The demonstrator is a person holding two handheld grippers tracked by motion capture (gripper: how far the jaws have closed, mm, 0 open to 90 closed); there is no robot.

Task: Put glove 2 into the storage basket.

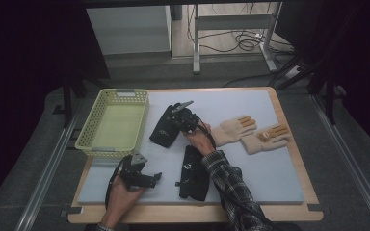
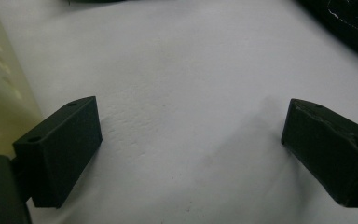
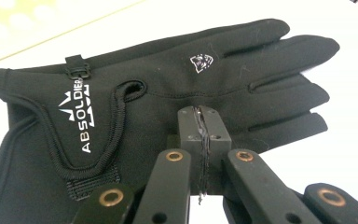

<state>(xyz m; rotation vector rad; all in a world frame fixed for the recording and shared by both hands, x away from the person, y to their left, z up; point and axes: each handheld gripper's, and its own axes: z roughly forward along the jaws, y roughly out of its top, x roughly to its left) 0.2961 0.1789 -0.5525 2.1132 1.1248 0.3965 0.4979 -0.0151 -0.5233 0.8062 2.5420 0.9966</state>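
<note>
- The black glove (image 3: 168,88) lies flat on the desk (image 1: 270,168), just right of the yellow basket (image 1: 113,122).
- The right gripper (image 3: 204,128) is pinched on the glove's edge, jaws pressed together.
- The left gripper (image 2: 191,154), below the basket, hovers over bare desk with jaws wide apart.
- A second black glove (image 1: 192,173) lies below the first; two tan gloves (image 1: 253,132) lie farther right of the basket.
</note>
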